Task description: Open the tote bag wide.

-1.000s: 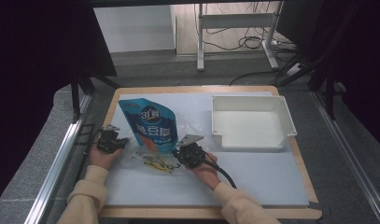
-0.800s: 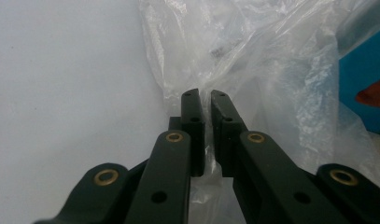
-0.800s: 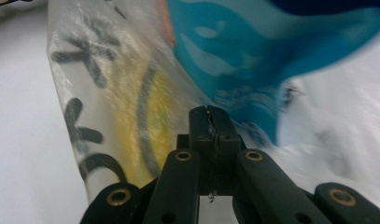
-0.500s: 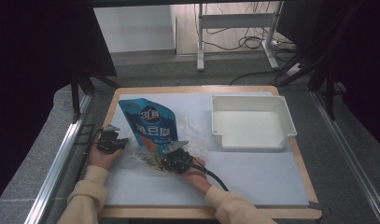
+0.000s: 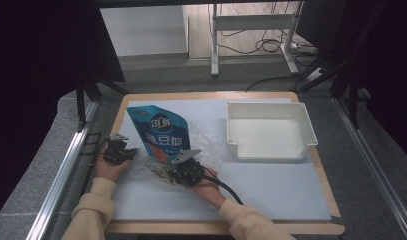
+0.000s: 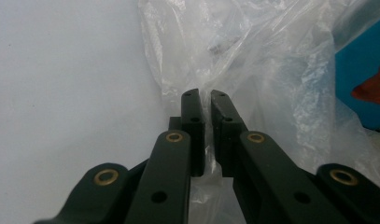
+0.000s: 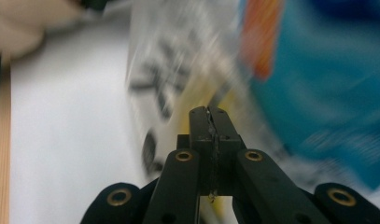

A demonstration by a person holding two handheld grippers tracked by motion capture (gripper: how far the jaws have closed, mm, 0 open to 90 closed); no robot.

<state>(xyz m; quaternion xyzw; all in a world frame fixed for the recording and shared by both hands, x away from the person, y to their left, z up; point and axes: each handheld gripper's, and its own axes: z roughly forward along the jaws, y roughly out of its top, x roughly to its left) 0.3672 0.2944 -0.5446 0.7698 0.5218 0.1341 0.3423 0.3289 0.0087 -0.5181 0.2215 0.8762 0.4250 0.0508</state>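
Left gripper [image 6: 204,100] view – pinched clear plastic bag [image 6: 253,70], high view – white tray [image 5: 269,131]

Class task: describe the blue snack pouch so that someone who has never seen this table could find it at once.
Start at the white tray on the board's right half, then look left. The blue snack pouch stands there, inside a clear plastic bag; it alone is bright blue with white lettering.

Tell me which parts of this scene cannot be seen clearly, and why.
- Right gripper view: the print on the clear plastic bag is unreadable because of motion blur.
- High view: the small items in the bag are too small to name.
- Left gripper view: the blue pouch is cut off by the right edge.
- High view: the left gripper fingers are too small to judge.
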